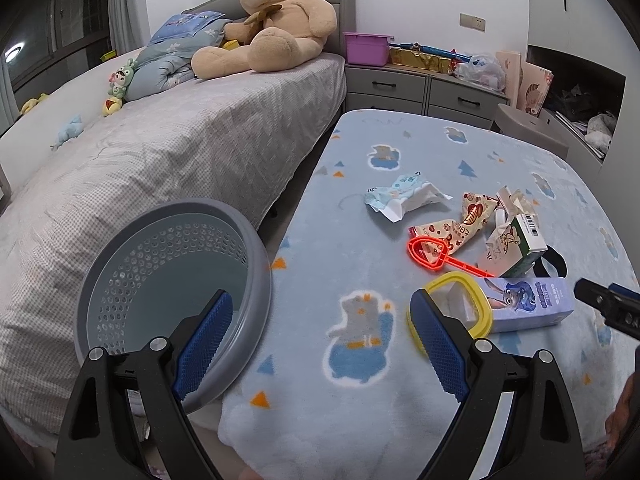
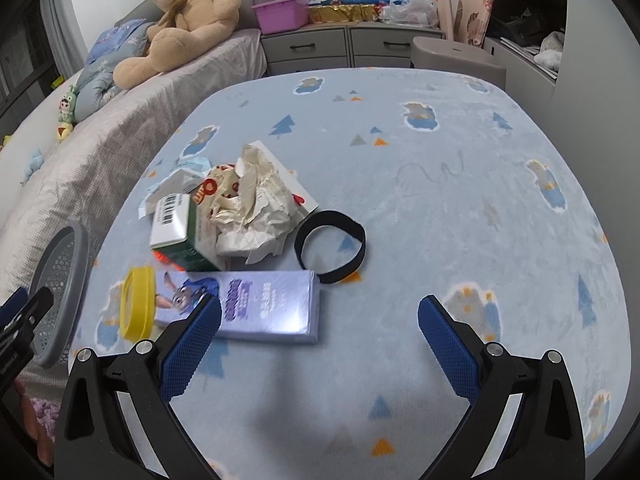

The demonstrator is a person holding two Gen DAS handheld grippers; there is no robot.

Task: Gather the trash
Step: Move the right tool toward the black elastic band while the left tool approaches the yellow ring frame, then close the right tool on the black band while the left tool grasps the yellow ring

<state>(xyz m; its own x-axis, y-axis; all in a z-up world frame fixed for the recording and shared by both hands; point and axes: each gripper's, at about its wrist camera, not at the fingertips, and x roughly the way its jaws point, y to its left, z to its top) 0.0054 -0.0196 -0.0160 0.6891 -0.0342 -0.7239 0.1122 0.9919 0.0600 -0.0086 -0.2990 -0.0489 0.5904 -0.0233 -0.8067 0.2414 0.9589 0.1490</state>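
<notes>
A grey perforated bin (image 1: 172, 280) tilts between the bed and the blanket-covered table, seen also as the bin (image 2: 60, 292) at the left edge. Trash lies on the blue blanket (image 1: 360, 220): a pale blue wrapper (image 1: 404, 196), a red-printed snack bag (image 1: 460, 224), crumpled paper (image 2: 256, 204), a green carton (image 2: 176, 232) and a purple carton (image 2: 248, 308). A yellow ring (image 1: 460, 304) and a red wand (image 1: 436, 256) lie beside them. My left gripper (image 1: 324, 340) is open, its left finger over the bin rim. My right gripper (image 2: 320, 344) is open above the blanket, near the purple carton.
A black band (image 2: 332, 248) lies right of the pile. A bed (image 1: 160, 160) with a teddy bear (image 1: 272, 24) runs along the left. Grey drawers (image 1: 420, 88) with a purple tub (image 1: 366, 48) stand behind the table. A grey stool (image 2: 456, 56) sits at the far edge.
</notes>
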